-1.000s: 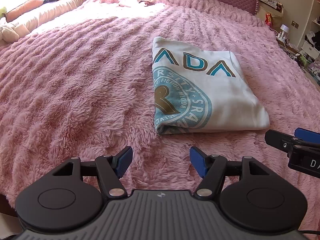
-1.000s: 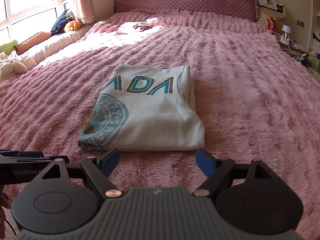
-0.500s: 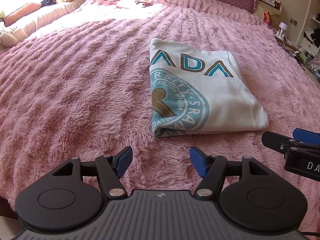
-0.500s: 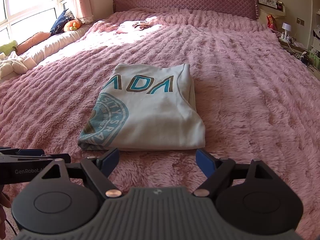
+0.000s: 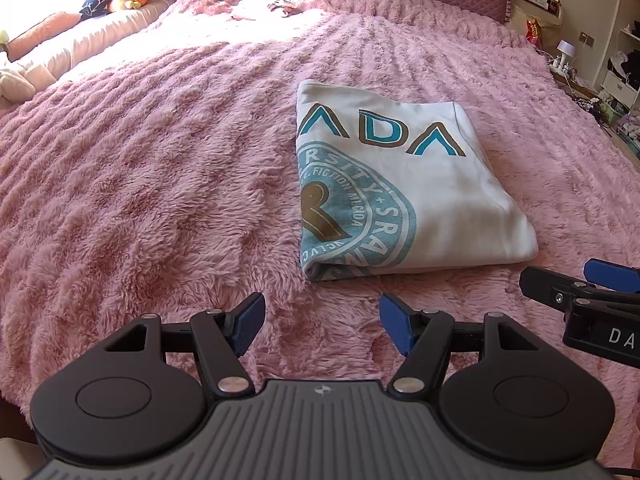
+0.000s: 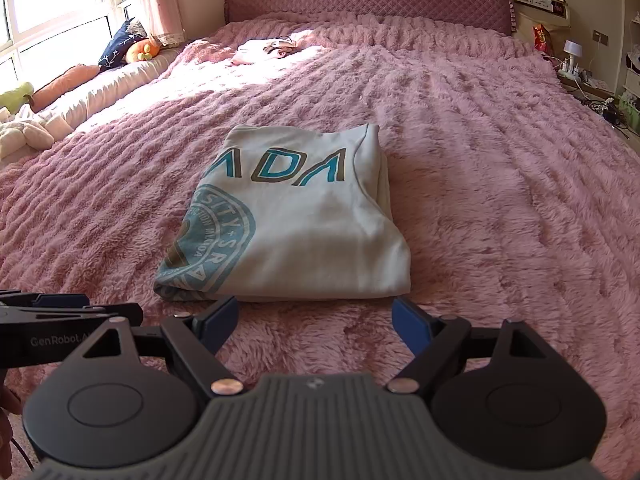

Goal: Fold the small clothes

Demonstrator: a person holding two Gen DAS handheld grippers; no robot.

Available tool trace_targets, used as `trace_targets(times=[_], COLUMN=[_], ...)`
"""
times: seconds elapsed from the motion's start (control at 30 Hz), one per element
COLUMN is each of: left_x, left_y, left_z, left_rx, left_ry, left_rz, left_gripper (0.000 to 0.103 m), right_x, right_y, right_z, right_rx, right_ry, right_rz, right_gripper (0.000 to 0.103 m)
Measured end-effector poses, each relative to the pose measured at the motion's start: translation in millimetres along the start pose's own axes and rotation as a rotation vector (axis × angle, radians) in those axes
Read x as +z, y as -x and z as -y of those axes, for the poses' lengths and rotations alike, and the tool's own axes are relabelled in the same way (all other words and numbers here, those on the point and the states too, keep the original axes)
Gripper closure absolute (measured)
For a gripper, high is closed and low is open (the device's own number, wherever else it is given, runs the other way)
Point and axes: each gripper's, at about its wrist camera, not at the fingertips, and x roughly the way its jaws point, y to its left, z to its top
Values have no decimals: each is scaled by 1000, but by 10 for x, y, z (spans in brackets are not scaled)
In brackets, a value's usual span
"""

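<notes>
A white T-shirt (image 5: 400,192) with a teal round print and "ADA" letters lies folded into a rectangle on the pink fluffy bedspread (image 5: 160,180). It also shows in the right wrist view (image 6: 296,224). My left gripper (image 5: 322,322) is open and empty, just short of the shirt's near left corner. My right gripper (image 6: 314,322) is open and empty, just short of the shirt's near edge. The right gripper also shows at the right edge of the left wrist view (image 5: 580,284), and the left gripper at the left edge of the right wrist view (image 6: 68,308).
A small pale garment (image 6: 268,46) lies far up the bed near the quilted headboard (image 6: 368,0). Pillows and soft toys (image 6: 132,50) line the window side at left. A bedside shelf with a lamp (image 6: 572,50) and clutter is at right.
Both grippers have drifted slightly; the shirt sits a little lower and nearer in both views. Both stay open and the shirt has not moved.
</notes>
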Motion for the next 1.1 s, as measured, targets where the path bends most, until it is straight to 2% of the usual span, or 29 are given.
trace_targets(times=[0.77, 1.1], left_x=[32, 42], left_y=[-64, -64], left_z=[72, 152], left_rx=[30, 52], left_ry=[-11, -61], left_rz=[-25, -12], left_gripper=[26, 25], right_x=[-1, -6], right_y=[-31, -43], right_z=[40, 56], right_rx=[5, 5], right_ry=[-5, -9], right_rz=[-8, -13], right_gripper=[23, 23])
